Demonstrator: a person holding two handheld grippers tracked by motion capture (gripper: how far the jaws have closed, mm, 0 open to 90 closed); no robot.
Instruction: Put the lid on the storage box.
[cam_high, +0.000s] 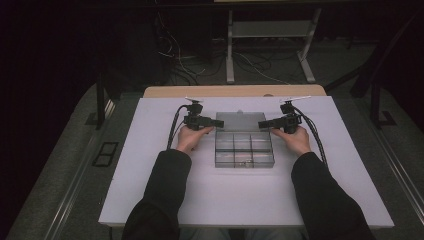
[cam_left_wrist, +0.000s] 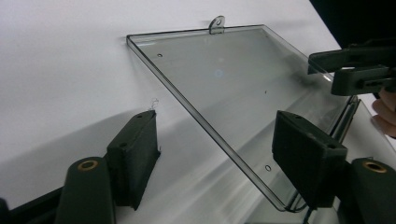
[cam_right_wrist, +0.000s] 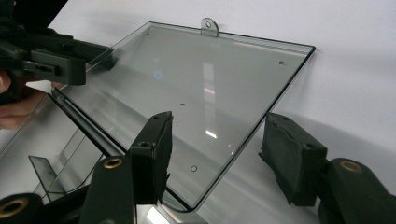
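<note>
Both grippers are held at the far half of a clear plastic compartment box (cam_high: 244, 148), whose lid (cam_high: 239, 120) lies folded back flat on the white table (cam_high: 150, 200). The left gripper (cam_high: 209, 121) is seen at the lid's left edge in the high view, carried by the left hand (cam_high: 189, 138). In the left gripper view, the lid's side edge (cam_left_wrist: 210, 126) runs between the two black jaws, with one pad (cam_left_wrist: 135, 149) over the bare table and the other (cam_left_wrist: 306, 158) over the clear panel; gaps are visible on both sides of the edge, so nothing is clamped and the jaws stand partly apart.

The right gripper (cam_high: 263, 124) is placed at the lid's right edge, carried by the right hand (cam_high: 296, 139). In the right gripper view, the lid's near corner (cam_right_wrist: 224, 154) lies between the jaws, one pad over the panel and the other over the table; whether the pad touches the plastic cannot be told, though no firm clamp is seen.

A small hanging tab (cam_left_wrist: 216, 24) stands out from the lid's far edge. The box tray, divided into compartments, is set nearer the person, joined to the lid by the hinge. Some small items are seen in a near compartment (cam_high: 243, 162), too small to be identified.
</note>
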